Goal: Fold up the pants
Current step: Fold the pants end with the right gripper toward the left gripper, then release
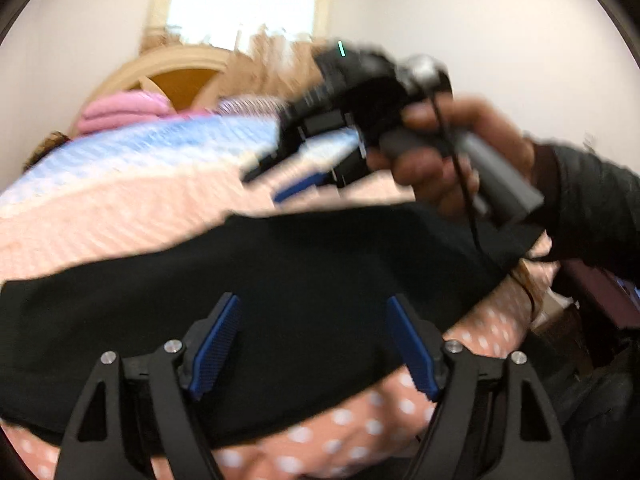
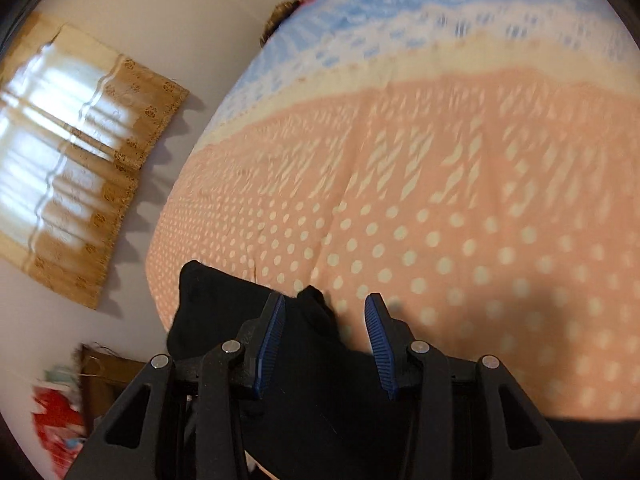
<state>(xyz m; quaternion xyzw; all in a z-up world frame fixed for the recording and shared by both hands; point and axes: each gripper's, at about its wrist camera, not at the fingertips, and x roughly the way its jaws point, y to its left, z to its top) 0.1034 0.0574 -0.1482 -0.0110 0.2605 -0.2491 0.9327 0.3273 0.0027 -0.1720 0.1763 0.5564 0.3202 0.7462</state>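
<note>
Black pants [image 1: 280,280] lie spread across a peach, white-dotted bedspread [image 1: 100,220]. My left gripper [image 1: 313,304] hovers open just over the pants, and nothing sits between its blue pads [image 1: 218,344]. A hand [image 1: 432,160] holds my right gripper [image 1: 262,189] above the far edge of the pants, blurred, with its jaws apart and bedspread showing between them. In the right wrist view, the right gripper [image 2: 325,300] is open over a corner of the pants [image 2: 208,300]. Black cloth lies under its left pad [image 2: 272,340] and bedspread [image 2: 440,200] under the right one.
The bedspread has a blue and white band [image 1: 140,148] farther back. Folded pink cloth [image 1: 120,110] lies by the wooden headboard [image 1: 180,72]. A curtained window [image 1: 240,0] is behind the bed. A dark sleeve [image 1: 592,208] fills the right side. The bed's edge meets a pale wall [image 2: 192,40].
</note>
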